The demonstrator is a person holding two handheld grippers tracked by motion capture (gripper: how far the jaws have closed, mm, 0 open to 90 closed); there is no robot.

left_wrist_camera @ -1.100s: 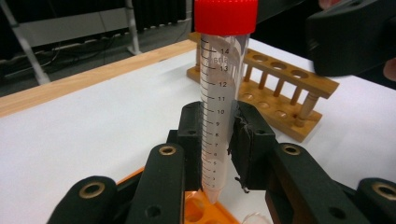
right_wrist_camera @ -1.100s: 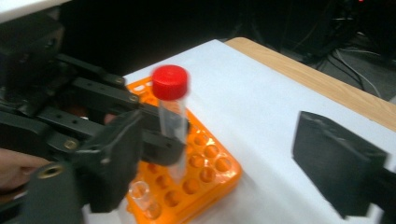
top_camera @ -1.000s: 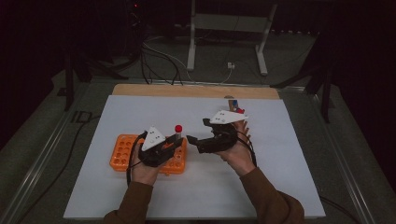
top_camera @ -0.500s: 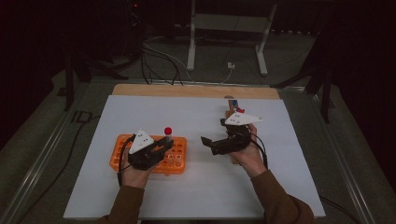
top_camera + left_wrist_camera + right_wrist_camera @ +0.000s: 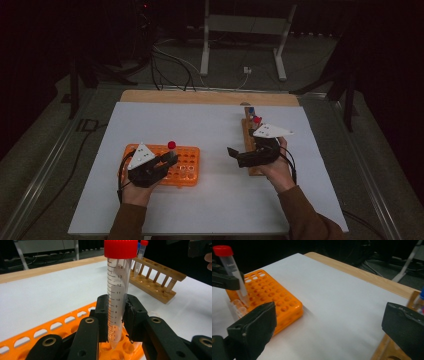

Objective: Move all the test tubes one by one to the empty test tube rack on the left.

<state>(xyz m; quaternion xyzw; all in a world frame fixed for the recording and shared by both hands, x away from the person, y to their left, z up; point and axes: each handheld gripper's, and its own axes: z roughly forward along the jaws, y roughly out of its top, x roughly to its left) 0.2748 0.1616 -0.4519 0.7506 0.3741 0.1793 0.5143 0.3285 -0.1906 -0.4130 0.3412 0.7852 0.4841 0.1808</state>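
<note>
Brown sleeves (image 5: 131, 223), black fingers (image 5: 103, 315) (brass-ringed screw holes), grey three-cornered top plates (image 5: 142, 154).

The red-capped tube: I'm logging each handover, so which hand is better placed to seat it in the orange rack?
Left. The left gripper is shut on the red-capped tube, its tip just above the orange rack holes. The right gripper is open, empty, off by the wooden rack.

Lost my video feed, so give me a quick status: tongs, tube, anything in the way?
Left tongs shut on red-capped tube, tip just above orange rack. Right tongs open, empty, by wooden rack. Nothing blocking.
</note>
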